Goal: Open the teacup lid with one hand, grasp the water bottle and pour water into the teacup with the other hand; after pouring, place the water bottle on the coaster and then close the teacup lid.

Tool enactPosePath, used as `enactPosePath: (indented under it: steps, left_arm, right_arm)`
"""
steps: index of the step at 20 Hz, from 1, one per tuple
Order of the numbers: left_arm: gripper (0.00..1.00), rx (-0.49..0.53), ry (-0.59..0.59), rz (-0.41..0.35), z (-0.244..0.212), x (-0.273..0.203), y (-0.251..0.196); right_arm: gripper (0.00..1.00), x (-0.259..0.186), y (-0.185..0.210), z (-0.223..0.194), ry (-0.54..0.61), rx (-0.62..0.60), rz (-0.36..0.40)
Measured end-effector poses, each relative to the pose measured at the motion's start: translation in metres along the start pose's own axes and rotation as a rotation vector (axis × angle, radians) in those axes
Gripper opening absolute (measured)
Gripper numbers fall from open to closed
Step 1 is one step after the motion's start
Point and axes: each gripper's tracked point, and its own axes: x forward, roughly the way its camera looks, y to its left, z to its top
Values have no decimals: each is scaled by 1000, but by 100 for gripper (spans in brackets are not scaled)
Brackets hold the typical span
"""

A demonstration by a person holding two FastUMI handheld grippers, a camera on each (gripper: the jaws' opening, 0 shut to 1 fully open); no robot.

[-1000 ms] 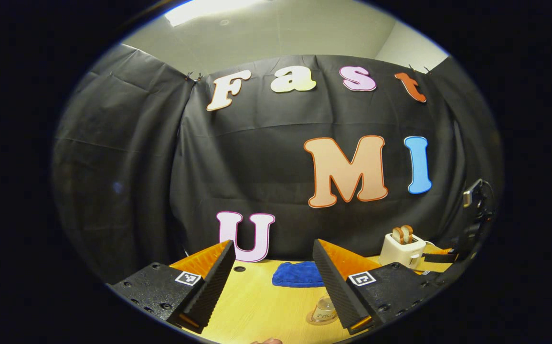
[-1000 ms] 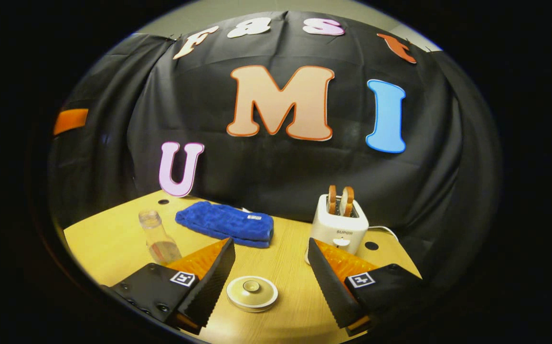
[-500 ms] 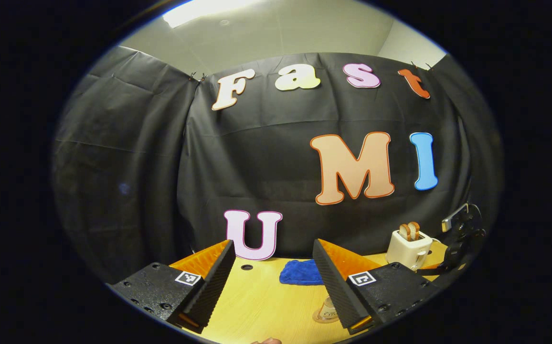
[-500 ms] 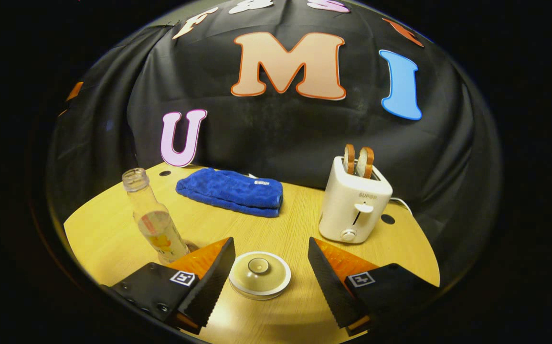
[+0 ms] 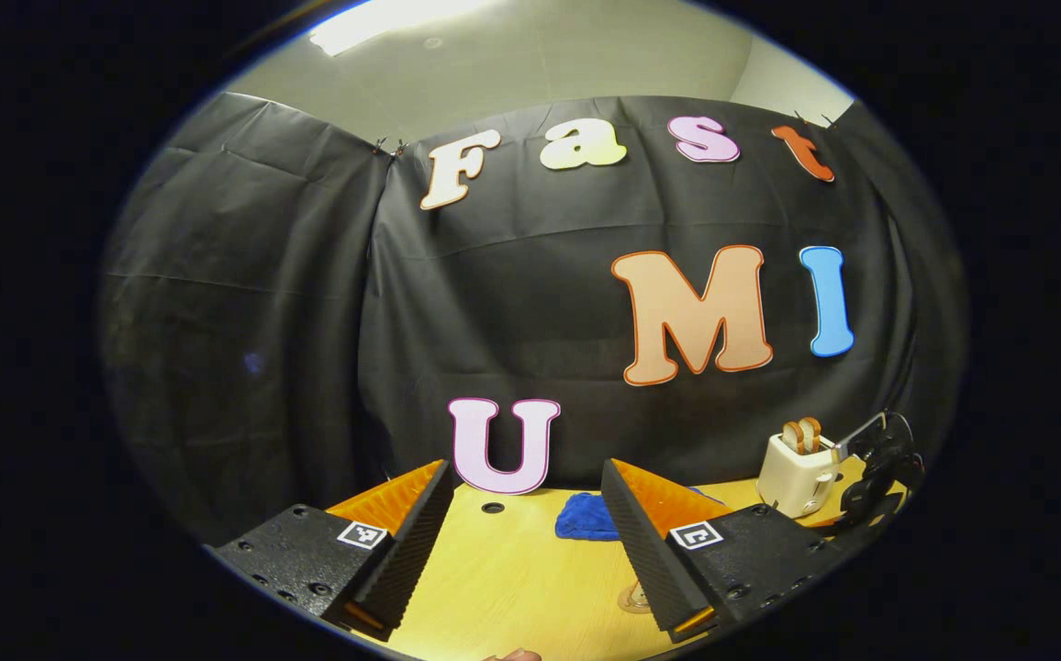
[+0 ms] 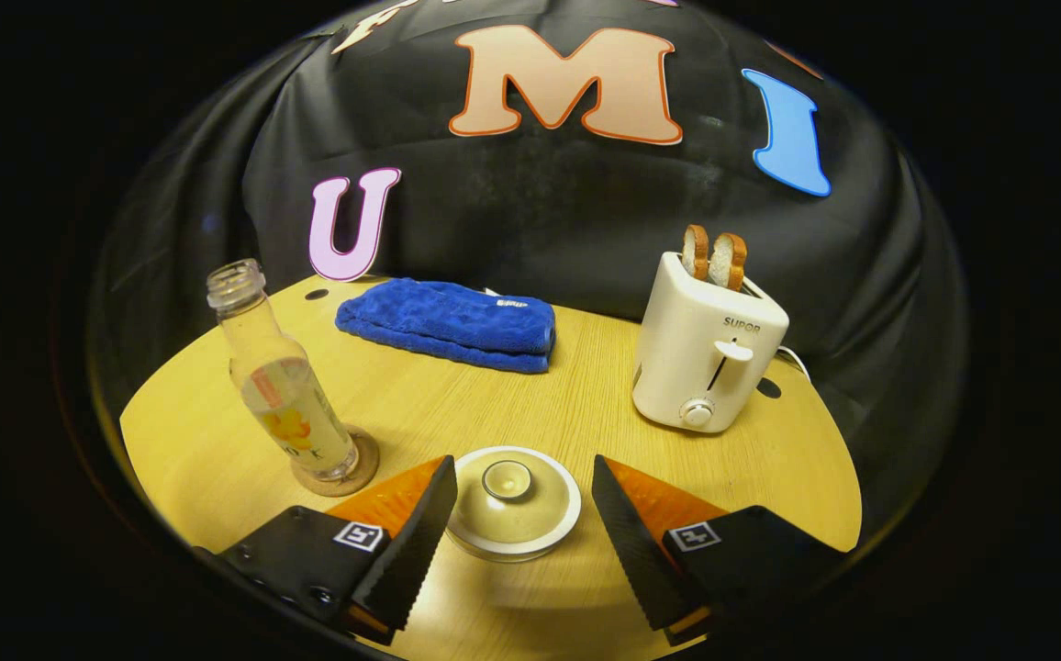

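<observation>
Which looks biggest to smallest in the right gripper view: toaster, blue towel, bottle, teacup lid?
1. Blue towel and toaster, too alike to split.
2. Bottle.
3. Teacup lid, though nearest the camera.

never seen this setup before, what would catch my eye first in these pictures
In the right gripper view, the white toaster with two slices of toast up stands at the right of the wooden table, with a folded blue towel at the back. At the left, a clear uncapped water bottle stands on a round coaster, and the lidded teacup sits between the open fingers of the right gripper.
</observation>
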Motion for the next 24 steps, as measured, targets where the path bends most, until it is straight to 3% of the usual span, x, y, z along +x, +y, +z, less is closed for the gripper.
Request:
enactPosePath:
  steps: [4, 6, 10, 13, 15, 18, 21, 24]
  left_arm:
    - [95, 10, 5, 9, -1, -4, 4]
    - [95, 11, 5, 9, -1, -4, 4]
    - [95, 15, 10, 3, -2, -2, 2]
    - [94, 19, 8, -6, -1, 0, -2]
    - [96, 23, 9, -12, -2, 1, -4]
    - [97, 21, 10, -19, -2, 2, -6]
    - [99, 12, 19, -25, -6, 5, -7]
    - [99, 11, 28, -48, -14, 7, -12]
  right_arm:
    - [88, 6, 4, -6, 23, 32, 9]
    - [79, 10, 4, -6, 27, 46, 11]
    - [78, 11, 6, -7, 22, 35, 17]
    - [54, 14, 8, -6, 11, 21, 15]
    - [55, 15, 10, -5, 10, 23, 19]
    - [35, 16, 11, -2, -1, 1, 5]
    - [32, 14, 10, -2, -2, -53, -15]
    - [26, 13, 11, -4, 9, -33, -9]
